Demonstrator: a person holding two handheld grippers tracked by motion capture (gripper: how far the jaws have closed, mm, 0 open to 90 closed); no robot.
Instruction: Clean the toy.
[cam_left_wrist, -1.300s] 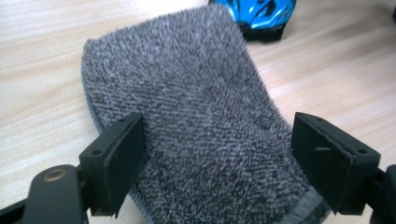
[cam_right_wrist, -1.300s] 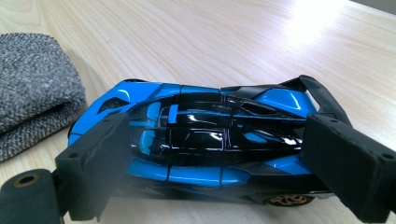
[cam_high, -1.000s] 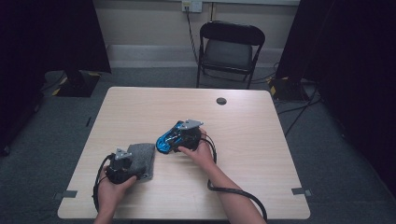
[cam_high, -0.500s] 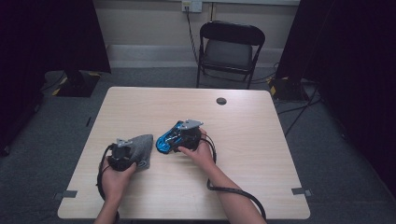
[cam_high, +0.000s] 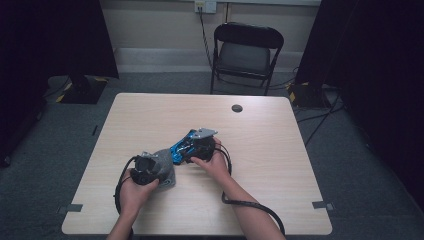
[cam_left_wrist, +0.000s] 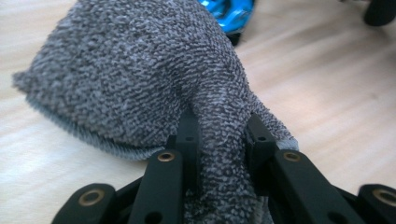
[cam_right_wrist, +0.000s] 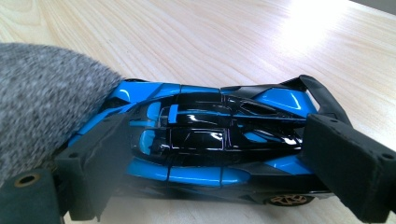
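Observation:
A blue and black toy car (cam_right_wrist: 205, 140) lies on the wooden table (cam_high: 280, 190), and my right gripper (cam_right_wrist: 219, 163) is shut on it, one pad at each end. In the high view the car (cam_high: 181, 148) sits mid-table, the right gripper (cam_high: 192, 146) over it. A grey knitted cloth (cam_left_wrist: 130, 70) is bunched between the jaws of my left gripper (cam_left_wrist: 222, 135), which have just been closing on it. The cloth (cam_high: 164, 167) reaches from the left gripper (cam_high: 156, 172) to the car's near end, and its edge (cam_right_wrist: 42, 102) touches the car there.
A small black round object (cam_high: 237, 108) lies near the table's far edge. A black folding chair (cam_high: 247, 50) stands behind the table. A black cable (cam_high: 250, 206) trails from the right gripper along the forearm toward the near edge.
My left gripper has closed on the grey cloth and shifted right with it, bringing the cloth up against the car. The right gripper and the car have stayed put.

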